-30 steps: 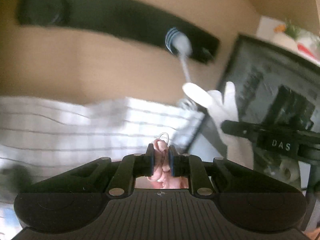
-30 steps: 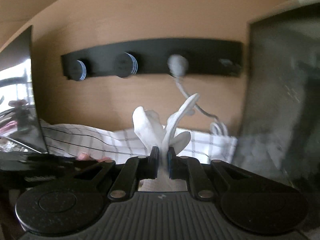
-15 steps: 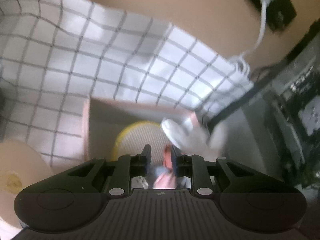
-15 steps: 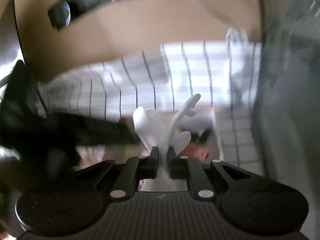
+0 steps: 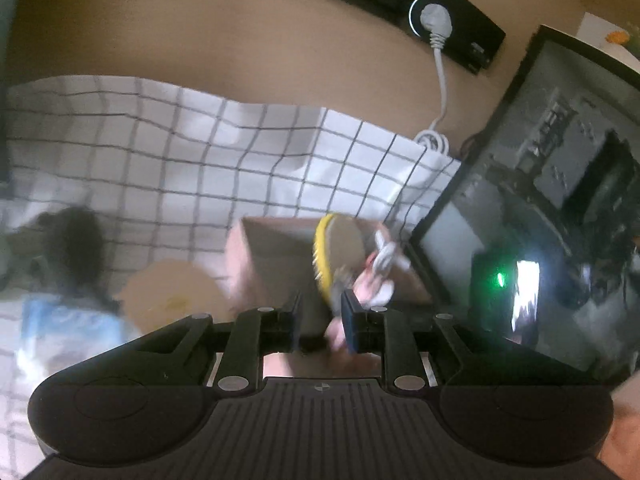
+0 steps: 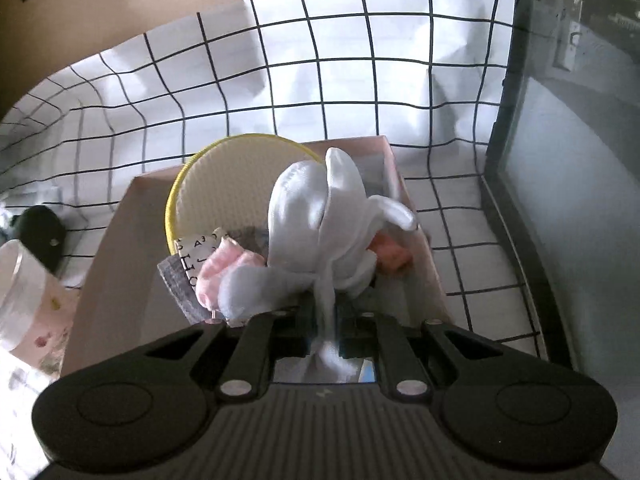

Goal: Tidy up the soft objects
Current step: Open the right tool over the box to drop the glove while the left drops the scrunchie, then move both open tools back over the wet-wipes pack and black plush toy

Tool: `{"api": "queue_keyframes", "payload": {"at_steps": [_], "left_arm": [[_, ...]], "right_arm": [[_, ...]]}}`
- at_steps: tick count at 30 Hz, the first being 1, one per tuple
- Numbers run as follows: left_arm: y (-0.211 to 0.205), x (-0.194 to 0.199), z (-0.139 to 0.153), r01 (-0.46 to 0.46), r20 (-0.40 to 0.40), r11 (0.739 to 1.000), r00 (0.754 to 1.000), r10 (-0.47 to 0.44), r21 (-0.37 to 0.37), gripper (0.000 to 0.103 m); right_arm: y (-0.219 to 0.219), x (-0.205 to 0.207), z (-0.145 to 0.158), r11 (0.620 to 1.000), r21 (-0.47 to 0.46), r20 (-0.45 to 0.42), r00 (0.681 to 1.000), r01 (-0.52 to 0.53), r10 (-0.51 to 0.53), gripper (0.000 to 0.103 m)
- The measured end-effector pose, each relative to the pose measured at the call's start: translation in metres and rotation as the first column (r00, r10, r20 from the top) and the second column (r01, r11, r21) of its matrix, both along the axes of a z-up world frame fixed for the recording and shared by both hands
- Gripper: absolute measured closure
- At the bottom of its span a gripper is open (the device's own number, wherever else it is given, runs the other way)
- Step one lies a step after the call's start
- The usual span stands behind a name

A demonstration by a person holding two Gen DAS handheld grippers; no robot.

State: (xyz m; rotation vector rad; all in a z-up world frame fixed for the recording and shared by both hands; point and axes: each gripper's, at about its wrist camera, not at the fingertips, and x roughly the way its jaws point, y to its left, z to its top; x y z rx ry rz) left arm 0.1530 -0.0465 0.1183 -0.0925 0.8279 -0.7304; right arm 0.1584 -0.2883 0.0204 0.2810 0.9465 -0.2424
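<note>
A pink cardboard box [image 6: 120, 240] stands on a checked cloth; it also shows in the left wrist view [image 5: 240, 256]. Inside it are a yellow-rimmed round pad [image 6: 228, 184], a grey cloth, a pink and white sock bundle [image 6: 224, 276] and a pink soft item [image 6: 392, 256]. My right gripper [image 6: 324, 316] is shut on a white satin soft item [image 6: 316, 216] and holds it over the box. My left gripper [image 5: 320, 320] is open above the box's near edge, with a pink soft item [image 5: 340, 328] lying against its right finger, not clamped.
A white checked cloth [image 6: 320, 80] covers the table. A dark glass-fronted case [image 5: 540, 200] stands at the right. A black socket strip [image 5: 440, 16] with a white cable is on the wall. A clear cup [image 6: 20, 288] and a black object [image 6: 40, 232] stand left of the box.
Both grippers have tilted down from the wall toward the box. The left jaws have opened and let go of the pink item. The right gripper has carried the white item over the box.
</note>
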Motion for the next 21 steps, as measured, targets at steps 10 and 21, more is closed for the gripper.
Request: {"api": "queue_keyframes", "payload": {"at_steps": [10,21], "left_arm": [[0.113,-0.007,-0.018,-0.207,-0.056,0.978,0.977,0.207,0.009,0.08],[0.212,-0.001,-0.053,-0.421,-0.106,0.901,0.896,0.431,0.105,0.08]], "right_arm": [[0.015,-0.018,0.009,0.998,0.057,-0.035,0.999,0.014,-0.012,0.079],[0.06,-0.05,0.076,0.989,-0.148,0.14,0.989,-0.024,0.045,0.035]]}}
